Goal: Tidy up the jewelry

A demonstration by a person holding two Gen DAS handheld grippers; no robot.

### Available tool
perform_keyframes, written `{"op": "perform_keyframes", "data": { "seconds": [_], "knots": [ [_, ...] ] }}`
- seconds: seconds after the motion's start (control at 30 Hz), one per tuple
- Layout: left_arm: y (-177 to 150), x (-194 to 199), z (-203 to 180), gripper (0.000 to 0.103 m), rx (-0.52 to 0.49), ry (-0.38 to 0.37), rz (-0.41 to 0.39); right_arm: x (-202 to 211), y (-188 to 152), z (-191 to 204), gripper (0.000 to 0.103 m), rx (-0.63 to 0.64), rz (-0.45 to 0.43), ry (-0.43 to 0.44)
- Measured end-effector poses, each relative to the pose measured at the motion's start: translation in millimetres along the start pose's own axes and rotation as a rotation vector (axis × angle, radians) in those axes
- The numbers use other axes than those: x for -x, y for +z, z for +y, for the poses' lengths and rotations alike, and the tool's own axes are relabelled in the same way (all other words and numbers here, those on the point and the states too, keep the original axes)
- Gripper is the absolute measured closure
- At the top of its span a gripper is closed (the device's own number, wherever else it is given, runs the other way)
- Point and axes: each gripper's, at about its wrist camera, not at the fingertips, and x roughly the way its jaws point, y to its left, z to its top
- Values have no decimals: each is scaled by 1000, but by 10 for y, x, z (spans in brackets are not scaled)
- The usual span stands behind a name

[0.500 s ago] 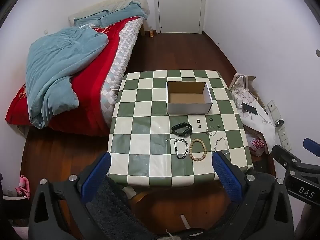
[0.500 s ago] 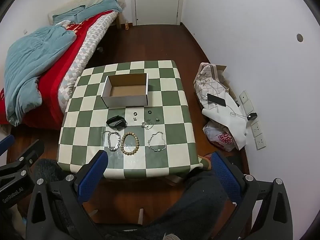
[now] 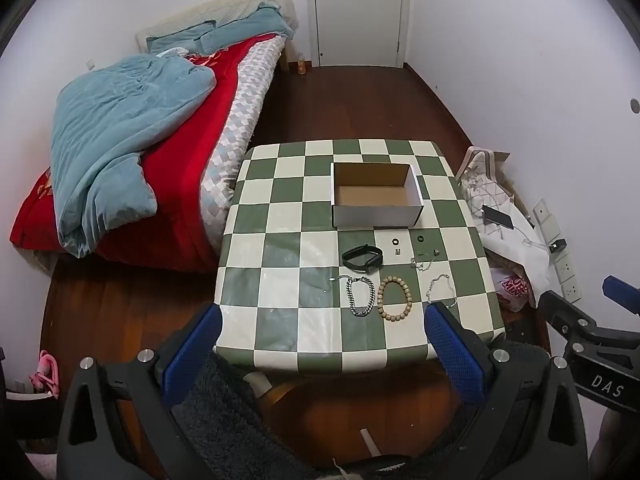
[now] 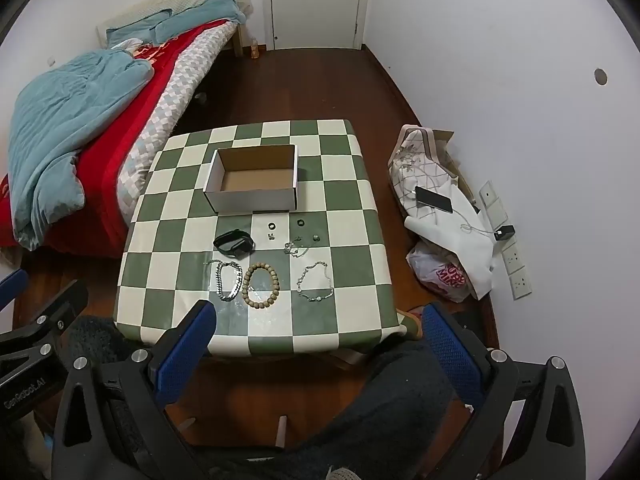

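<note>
Jewelry lies on the checkered table [image 3: 280, 216] just in front of the open cardboard box [image 3: 376, 216] — black band [image 3: 362, 258], chain bracelet [image 3: 361, 296], wooden bead bracelet [image 3: 394, 298], thin silver chain [image 3: 440, 290]. Left gripper [image 3: 320, 344] and right gripper [image 4: 316, 340] both gape wide, holding nothing — hovering off the table's near edge.

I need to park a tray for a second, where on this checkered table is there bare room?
The left half of the table looks bare, from the box and black band out to the left edge. The strip right of the box also looks free. It is crowded in front of the box: chain bracelet, bead bracelet, thin silver chain and small rings.
</note>
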Motion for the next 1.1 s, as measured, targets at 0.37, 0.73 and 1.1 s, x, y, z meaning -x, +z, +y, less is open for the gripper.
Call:
{"op": "perform_keyframes", "data": {
  "seconds": [0.37,0.73,1.1],
  "knots": [
    [11,32,-6,0,2,-12,4,26,-17,13,0,0,-2,-1],
    [3,26,-26,0,3,-13,1,44,-46,14,0,2,-4,0],
    [-3,21,-47,0,5,-16,1,89,-1,26,0,6,-3,0]
  ]
}}
